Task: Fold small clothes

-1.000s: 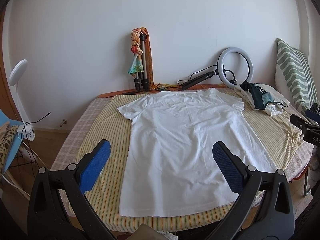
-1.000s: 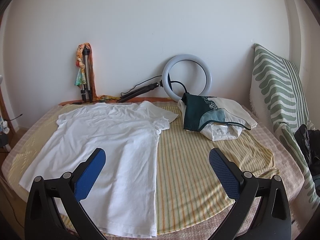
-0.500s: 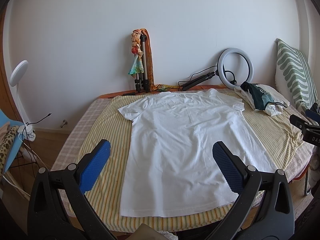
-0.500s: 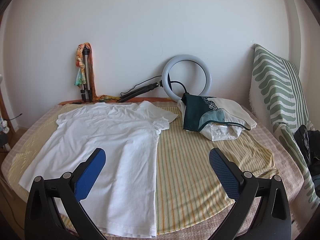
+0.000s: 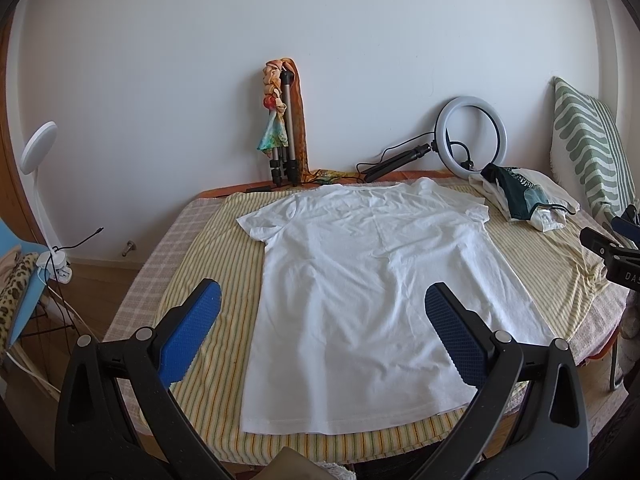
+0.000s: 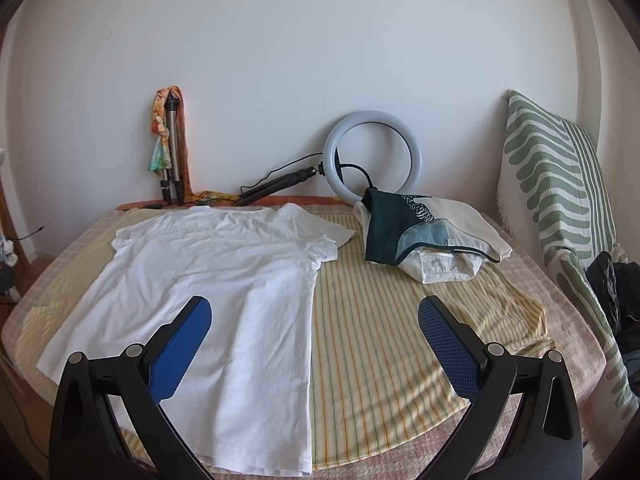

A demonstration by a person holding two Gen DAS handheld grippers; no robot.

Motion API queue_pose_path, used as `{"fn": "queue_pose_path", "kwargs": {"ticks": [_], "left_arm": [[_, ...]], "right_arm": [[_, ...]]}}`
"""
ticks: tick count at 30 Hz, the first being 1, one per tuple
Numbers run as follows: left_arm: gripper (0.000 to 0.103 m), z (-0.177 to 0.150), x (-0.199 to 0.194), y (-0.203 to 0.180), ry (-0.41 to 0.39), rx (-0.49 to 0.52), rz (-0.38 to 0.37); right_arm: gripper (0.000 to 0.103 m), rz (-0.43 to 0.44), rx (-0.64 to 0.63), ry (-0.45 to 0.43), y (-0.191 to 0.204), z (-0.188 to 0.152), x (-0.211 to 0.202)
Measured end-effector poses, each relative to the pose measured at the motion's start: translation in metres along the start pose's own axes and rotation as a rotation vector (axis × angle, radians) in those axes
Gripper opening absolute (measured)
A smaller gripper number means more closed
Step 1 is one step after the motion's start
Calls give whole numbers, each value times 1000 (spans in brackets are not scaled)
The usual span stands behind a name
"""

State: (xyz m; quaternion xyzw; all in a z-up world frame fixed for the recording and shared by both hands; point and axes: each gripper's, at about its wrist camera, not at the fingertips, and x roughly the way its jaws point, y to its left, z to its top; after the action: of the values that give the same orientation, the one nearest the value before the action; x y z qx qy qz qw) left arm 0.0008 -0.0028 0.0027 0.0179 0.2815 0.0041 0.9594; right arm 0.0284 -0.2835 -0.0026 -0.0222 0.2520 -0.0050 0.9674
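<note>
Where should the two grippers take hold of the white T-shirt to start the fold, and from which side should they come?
The white T-shirt lies flat, hem nearest. Probably pinch the left sleeve and hem corner, approaching from its left edge.

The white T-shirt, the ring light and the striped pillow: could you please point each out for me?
white T-shirt (image 5: 372,280), left wrist view, middle of its body.
ring light (image 6: 372,118), right wrist view, top of its ring.
striped pillow (image 6: 560,184), right wrist view, its front face.

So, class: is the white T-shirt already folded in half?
No: the white T-shirt lies spread flat on the striped cloth, both sleeves out.
</note>
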Motion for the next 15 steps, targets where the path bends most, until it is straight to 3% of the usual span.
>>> {"fn": "queue_pose_path", "kwargs": {"ticks": [15], "left_arm": [[103, 2, -1, 1, 1, 1, 2]], "right_arm": [[103, 4, -7, 2, 2, -1, 1]]}}
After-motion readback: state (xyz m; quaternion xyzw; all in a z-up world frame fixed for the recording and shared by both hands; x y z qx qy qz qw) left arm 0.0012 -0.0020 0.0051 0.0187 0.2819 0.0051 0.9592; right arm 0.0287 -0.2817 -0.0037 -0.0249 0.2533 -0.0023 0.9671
